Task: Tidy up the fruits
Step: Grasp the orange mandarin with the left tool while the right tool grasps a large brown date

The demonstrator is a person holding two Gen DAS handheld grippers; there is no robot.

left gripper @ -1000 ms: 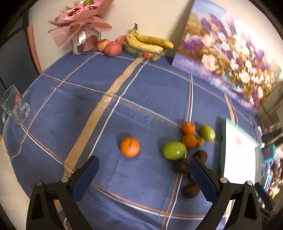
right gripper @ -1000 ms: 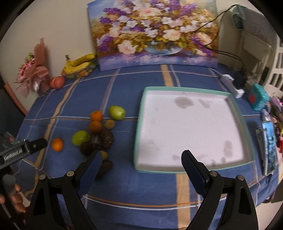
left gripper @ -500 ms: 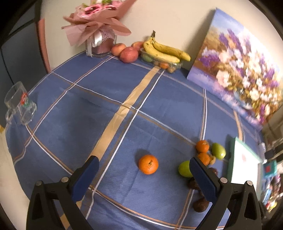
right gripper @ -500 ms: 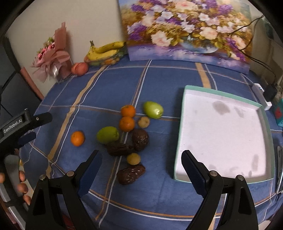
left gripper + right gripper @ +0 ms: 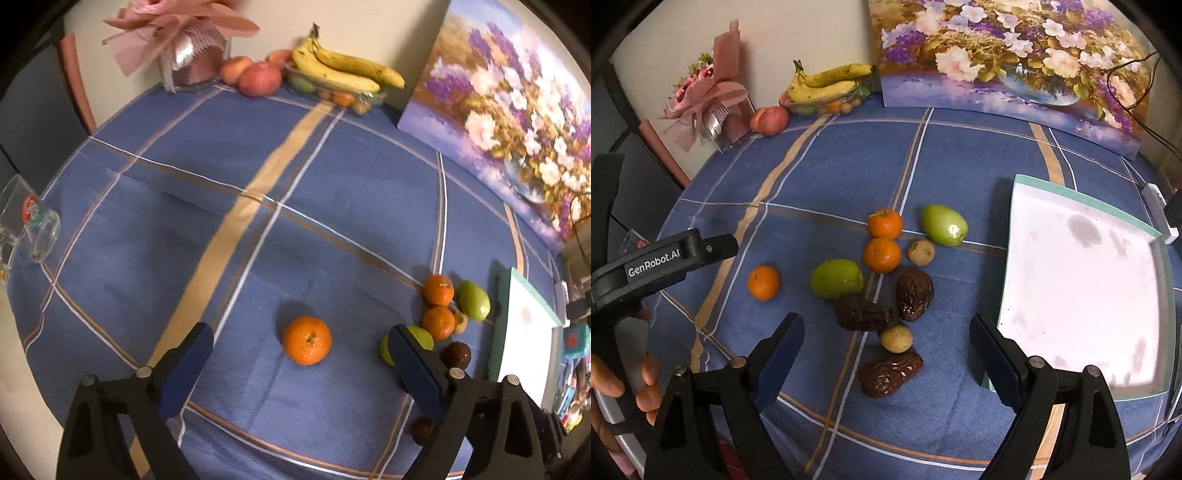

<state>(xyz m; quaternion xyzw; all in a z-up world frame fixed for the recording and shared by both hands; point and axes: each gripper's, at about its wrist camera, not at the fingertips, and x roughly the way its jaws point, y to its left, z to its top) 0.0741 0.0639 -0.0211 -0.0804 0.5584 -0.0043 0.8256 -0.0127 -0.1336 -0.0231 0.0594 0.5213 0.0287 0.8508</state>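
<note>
A lone orange mandarin [image 5: 307,340] lies on the blue plaid tablecloth, just ahead of my open, empty left gripper [image 5: 299,363]; it also shows in the right wrist view [image 5: 764,282]. To its right lies a cluster: two mandarins [image 5: 884,239], two green fruits [image 5: 836,278], brown dates [image 5: 914,293] and small tan fruits [image 5: 896,339]. My right gripper [image 5: 886,360] is open and empty, low over the near date [image 5: 889,373]. A white tray with a teal rim [image 5: 1082,280] lies to the right.
A flower painting [image 5: 1008,55] leans on the back wall. Bananas in a clear dish [image 5: 827,88], apples [image 5: 770,120] and a pink bouquet [image 5: 709,96] stand at the back. A glass mug [image 5: 27,225] stands at the left table edge. A power strip [image 5: 1156,210] lies beyond the tray.
Both grippers have swung left and come closer to the fruit. The lone mandarin now sits centred between the left fingers, and the fruit cluster fills the right view. Both stay open.
</note>
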